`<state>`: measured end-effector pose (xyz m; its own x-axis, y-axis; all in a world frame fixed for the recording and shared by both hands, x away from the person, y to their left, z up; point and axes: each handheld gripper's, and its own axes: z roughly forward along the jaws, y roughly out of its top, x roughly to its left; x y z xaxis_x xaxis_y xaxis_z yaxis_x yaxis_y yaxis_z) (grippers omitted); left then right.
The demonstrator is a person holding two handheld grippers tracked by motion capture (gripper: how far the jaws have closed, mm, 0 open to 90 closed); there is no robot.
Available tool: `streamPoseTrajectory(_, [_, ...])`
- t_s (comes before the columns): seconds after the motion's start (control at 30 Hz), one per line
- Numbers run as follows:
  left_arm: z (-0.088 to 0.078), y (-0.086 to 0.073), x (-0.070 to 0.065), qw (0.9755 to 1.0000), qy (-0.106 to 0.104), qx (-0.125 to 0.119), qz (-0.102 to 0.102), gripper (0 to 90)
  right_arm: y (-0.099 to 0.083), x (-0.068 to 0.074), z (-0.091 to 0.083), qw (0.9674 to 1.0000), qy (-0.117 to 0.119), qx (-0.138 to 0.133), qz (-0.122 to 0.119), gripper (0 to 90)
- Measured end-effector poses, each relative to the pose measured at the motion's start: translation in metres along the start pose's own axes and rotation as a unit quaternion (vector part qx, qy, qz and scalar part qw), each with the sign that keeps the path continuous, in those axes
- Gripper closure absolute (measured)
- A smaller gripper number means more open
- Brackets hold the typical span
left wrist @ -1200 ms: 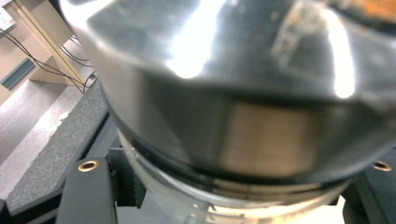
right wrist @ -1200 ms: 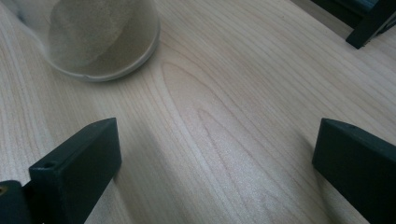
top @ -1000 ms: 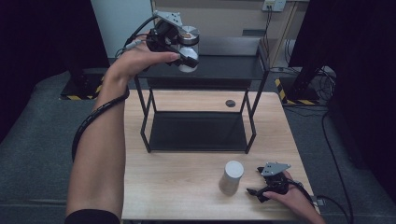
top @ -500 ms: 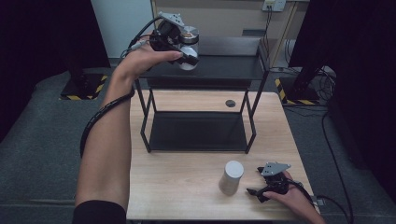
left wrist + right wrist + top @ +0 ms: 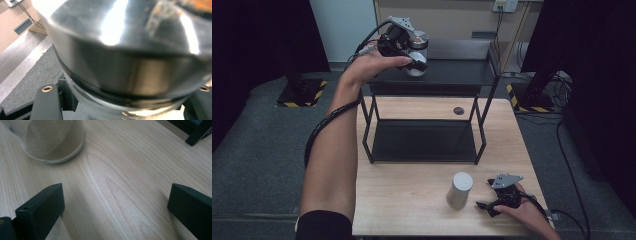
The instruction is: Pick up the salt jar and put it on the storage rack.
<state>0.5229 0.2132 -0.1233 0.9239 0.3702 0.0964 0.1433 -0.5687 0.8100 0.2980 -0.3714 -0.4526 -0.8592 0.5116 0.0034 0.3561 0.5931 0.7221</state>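
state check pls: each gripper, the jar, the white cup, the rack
left gripper: shut on the jar, raised above the rack's top shelf
jar: metal-lidded, held, whether it touches the shelf can't be told
right gripper: open, nothing between its jaws, low on the table
white cup: upright on the table, untouched
rack: upright, lower shelf bare

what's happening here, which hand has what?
The left hand-held gripper is shut on a shiny metal-lidded jar, held over the top shelf of the black rack at the far side of the wooden table. The right hand-held gripper rests near the table's front edge, jaws open and empty, beside a pale cylinder standing apart from it.
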Motion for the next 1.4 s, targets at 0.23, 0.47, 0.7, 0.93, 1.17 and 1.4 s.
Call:
streamPoseTrajectory(0.23, [0.006,-0.007,0.002,0.9998,0.010,0.004,-0.013,29.7,0.000,0.000,0.000,1.0000,0.001,0.000,0.000,1.6])
streamPoseTrajectory(0.47, [0.009,-0.011,0.005,0.9995,0.018,0.005,-0.025,29.7,0.000,0.000,0.000,1.0000,0.001,0.000,-0.001,1.6])
streamPoseTrajectory(0.7, [0.009,-0.015,0.009,0.9993,0.009,0.001,-0.036,29.6,0.000,-0.001,0.000,1.0000,0.002,0.000,-0.001,1.6])
streamPoseTrajectory(0.93, [0.009,-0.015,0.011,0.9990,0.008,0.004,-0.044,29.3,0.000,-0.001,0.000,1.0000,0.002,0.000,-0.001,1.6])
streamPoseTrajectory(1.17, [0.009,-0.017,0.011,0.9989,0.009,0.001,-0.047,29.3,0.000,-0.001,0.000,1.0000,0.002,0.000,-0.001,1.6])
streamPoseTrajectory(1.4, [0.009,-0.018,0.009,0.9987,0.012,0.000,-0.049,29.2,0.000,0.000,0.000,1.0000,0.001,0.000,-0.001,1.7])
